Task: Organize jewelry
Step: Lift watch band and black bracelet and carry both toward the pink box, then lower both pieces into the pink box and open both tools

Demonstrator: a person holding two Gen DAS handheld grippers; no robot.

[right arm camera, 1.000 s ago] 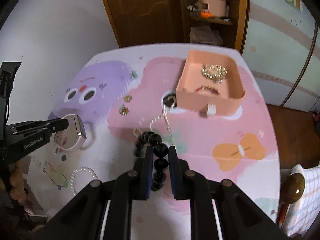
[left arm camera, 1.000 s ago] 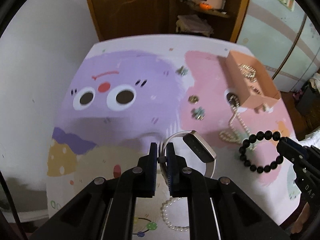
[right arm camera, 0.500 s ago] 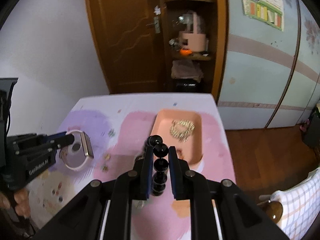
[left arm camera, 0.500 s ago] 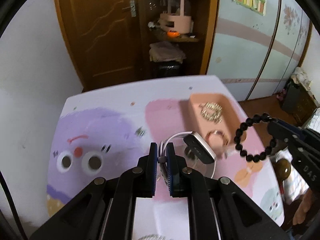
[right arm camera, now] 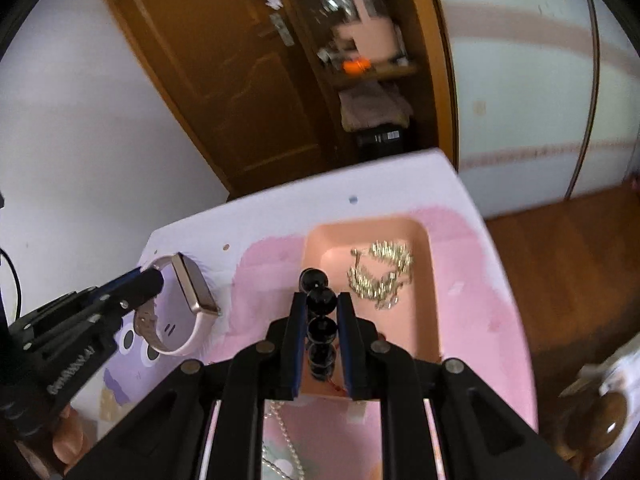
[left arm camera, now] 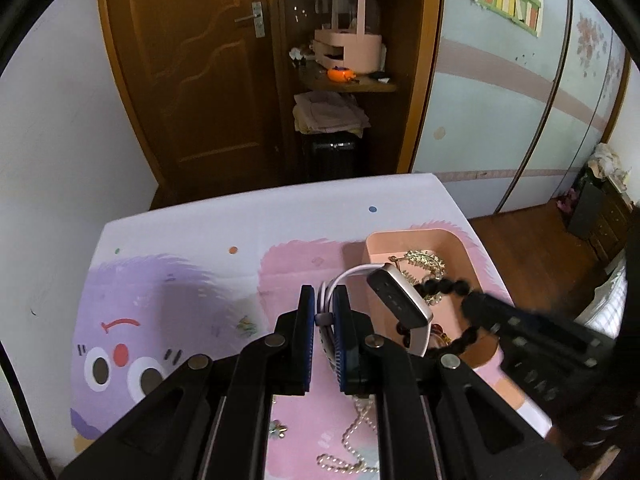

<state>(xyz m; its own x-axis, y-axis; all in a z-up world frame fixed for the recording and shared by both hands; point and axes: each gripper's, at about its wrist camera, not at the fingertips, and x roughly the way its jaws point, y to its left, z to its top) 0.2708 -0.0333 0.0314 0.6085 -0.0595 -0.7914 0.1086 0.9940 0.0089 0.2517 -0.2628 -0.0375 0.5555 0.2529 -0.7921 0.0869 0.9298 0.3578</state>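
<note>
Fingers of left gripper pinch the white strap of a smartwatch, held up in the air w/ its dark face tilted; strap's lower loop is cut off behind the pads. Right gripper is clamped on a black bead bracelet, approx. four beads seen between its fingers, rest of the loop hidden below. From left wrist cam, that bracelet and right gripper are motion-blurred at the tray's near edge. One pearl strand lies on the cartoon-print table cover under the grippers, partly masked by gripper frames. One small flower charm sits near it, another tiny charm farther left, too small to ID. Beyond: one pink tray holding one gold leaf-style chain; a reddish item at the tray's near end is mostly covered. A person's hand shows bottom-left, cropped. Background: wooden door, shelf w/ pink organizer.
</note>
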